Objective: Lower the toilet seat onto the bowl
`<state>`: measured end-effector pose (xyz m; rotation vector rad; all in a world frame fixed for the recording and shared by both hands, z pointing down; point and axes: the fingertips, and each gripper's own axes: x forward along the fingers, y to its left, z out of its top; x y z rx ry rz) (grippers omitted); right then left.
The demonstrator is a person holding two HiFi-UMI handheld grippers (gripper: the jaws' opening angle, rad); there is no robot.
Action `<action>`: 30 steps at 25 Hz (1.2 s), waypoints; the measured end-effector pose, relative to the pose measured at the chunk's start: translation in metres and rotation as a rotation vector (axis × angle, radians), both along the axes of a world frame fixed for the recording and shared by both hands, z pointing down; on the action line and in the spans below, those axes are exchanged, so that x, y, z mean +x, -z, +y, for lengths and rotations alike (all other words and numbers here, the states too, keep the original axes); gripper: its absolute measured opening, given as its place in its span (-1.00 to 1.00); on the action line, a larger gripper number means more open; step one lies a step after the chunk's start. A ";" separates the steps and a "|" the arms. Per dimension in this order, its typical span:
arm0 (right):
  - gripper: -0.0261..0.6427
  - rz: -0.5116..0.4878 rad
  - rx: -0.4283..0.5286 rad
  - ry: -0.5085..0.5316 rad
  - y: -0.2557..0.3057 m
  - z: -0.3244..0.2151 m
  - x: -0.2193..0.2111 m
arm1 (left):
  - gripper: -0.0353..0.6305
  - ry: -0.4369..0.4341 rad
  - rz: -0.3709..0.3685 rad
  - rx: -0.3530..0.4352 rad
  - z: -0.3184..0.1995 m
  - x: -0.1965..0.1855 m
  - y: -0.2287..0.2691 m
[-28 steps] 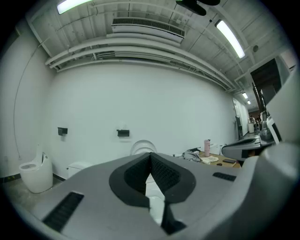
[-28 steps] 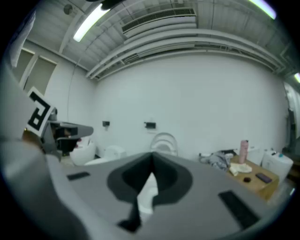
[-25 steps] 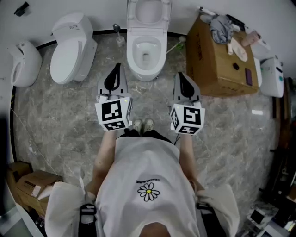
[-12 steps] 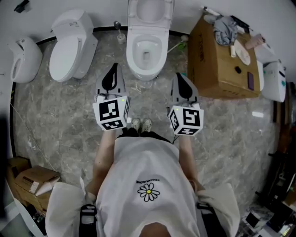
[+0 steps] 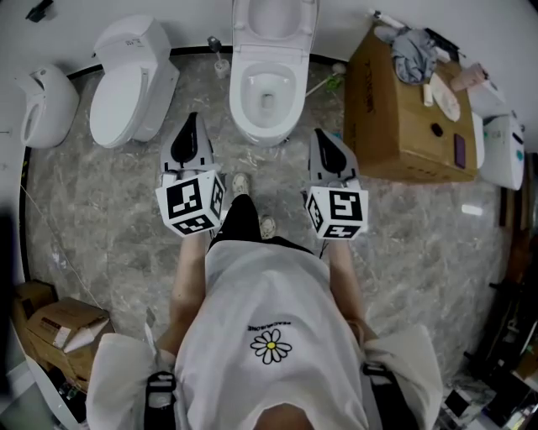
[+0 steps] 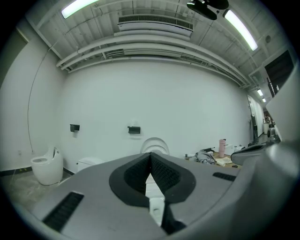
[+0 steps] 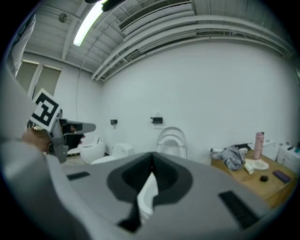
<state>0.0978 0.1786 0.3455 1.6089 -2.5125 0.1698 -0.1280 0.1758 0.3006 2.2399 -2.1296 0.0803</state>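
In the head view a white toilet stands against the far wall, its bowl (image 5: 267, 94) uncovered and its seat and lid (image 5: 274, 17) raised upright against the wall. My left gripper (image 5: 191, 123) is held in front of the bowl to its left. It is shut and holds nothing. To the bowl's right is my right gripper (image 5: 323, 134), likewise shut and empty. Neither touches the toilet. Past the closed left gripper (image 6: 150, 155) in its own view, the raised seat (image 6: 155, 144) shows ahead. The right gripper (image 7: 151, 155) also faces the raised seat (image 7: 172, 138).
A second white toilet (image 5: 133, 77) with its lid down stands at the left, and a white fixture (image 5: 46, 107) further left. A toilet brush (image 5: 217, 60) sits between the toilets. A cardboard box (image 5: 402, 109) topped with cloth and small items stands at the right. More boxes (image 5: 57, 326) lie at bottom left.
The person has stepped one foot forward toward the toilet. Both grippers have moved slightly ahead, the left one also a little leftward. Both stay shut.
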 end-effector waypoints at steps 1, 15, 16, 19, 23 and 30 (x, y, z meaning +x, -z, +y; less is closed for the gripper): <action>-0.83 -0.002 0.005 -0.003 0.002 -0.002 0.000 | -0.81 0.004 0.000 0.006 -0.002 -0.002 0.002; -0.84 -0.006 0.008 -0.097 0.005 -0.100 0.012 | -0.81 -0.079 0.038 0.052 -0.113 0.004 0.007; -0.84 0.000 0.009 -0.101 0.005 -0.113 0.011 | -0.82 -0.089 0.038 0.048 -0.127 0.005 0.005; -0.83 0.003 0.008 -0.114 0.006 -0.154 0.005 | -0.81 -0.123 0.049 0.031 -0.173 0.004 -0.002; -0.84 0.016 0.006 -0.136 0.013 -0.216 -0.006 | -0.82 -0.172 0.045 0.026 -0.238 0.002 0.001; -0.83 0.016 0.010 -0.189 0.026 -0.316 -0.028 | -0.81 -0.232 0.053 0.029 -0.341 -0.016 0.012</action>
